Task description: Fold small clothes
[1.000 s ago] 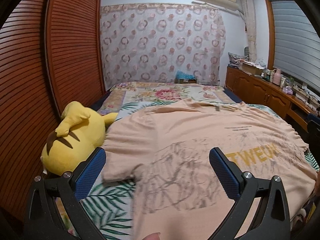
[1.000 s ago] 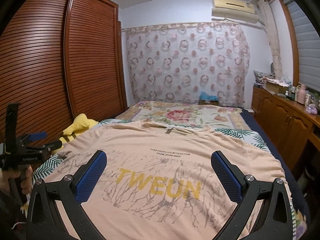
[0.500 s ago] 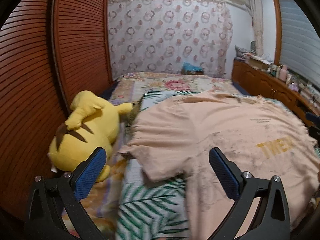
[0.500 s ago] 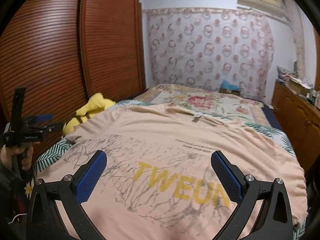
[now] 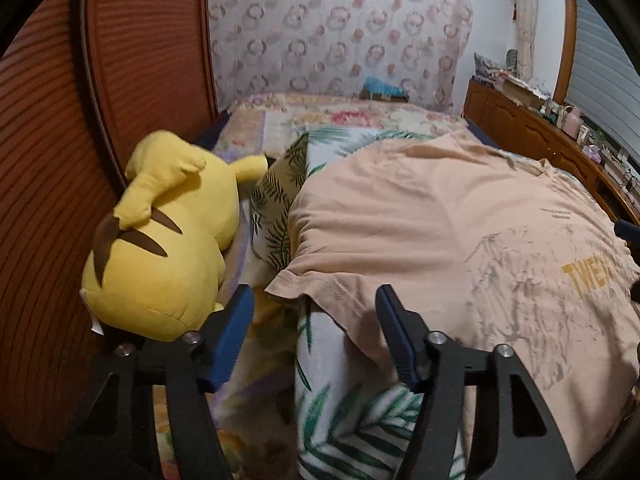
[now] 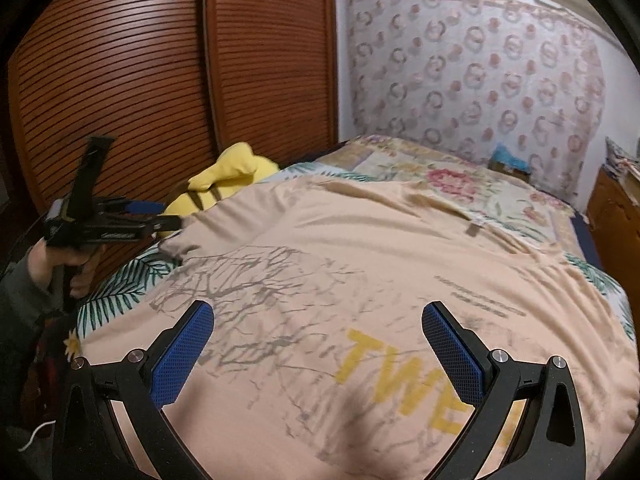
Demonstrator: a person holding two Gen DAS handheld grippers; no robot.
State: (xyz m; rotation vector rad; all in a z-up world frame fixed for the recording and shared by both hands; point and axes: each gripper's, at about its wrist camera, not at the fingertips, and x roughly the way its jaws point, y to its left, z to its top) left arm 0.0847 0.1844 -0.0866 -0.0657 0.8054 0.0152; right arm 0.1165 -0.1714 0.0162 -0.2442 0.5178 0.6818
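A peach T-shirt (image 5: 440, 232) with yellow "TWEUN" lettering and grey branch print lies spread face up on the bed; it also fills the right wrist view (image 6: 360, 280). My left gripper (image 5: 314, 300) is partly open, its jaws either side of the hem of the shirt's left sleeve (image 5: 296, 288), holding nothing. It also shows in the right wrist view (image 6: 172, 222), at the sleeve edge. My right gripper (image 6: 318, 316) is wide open and empty, above the shirt's printed front.
A yellow plush toy (image 5: 168, 240) lies on the bed's left side against the brown slatted wardrobe (image 5: 60, 160). The leaf-print bedsheet (image 5: 344, 420) lies under the shirt. A wooden cabinet (image 5: 540, 136) with clutter runs along the right. A patterned curtain (image 6: 472, 80) hangs behind.
My left gripper has moved left and down to the sleeve hem and its jaws have narrowed. My right gripper has swung left and lower over the shirt.
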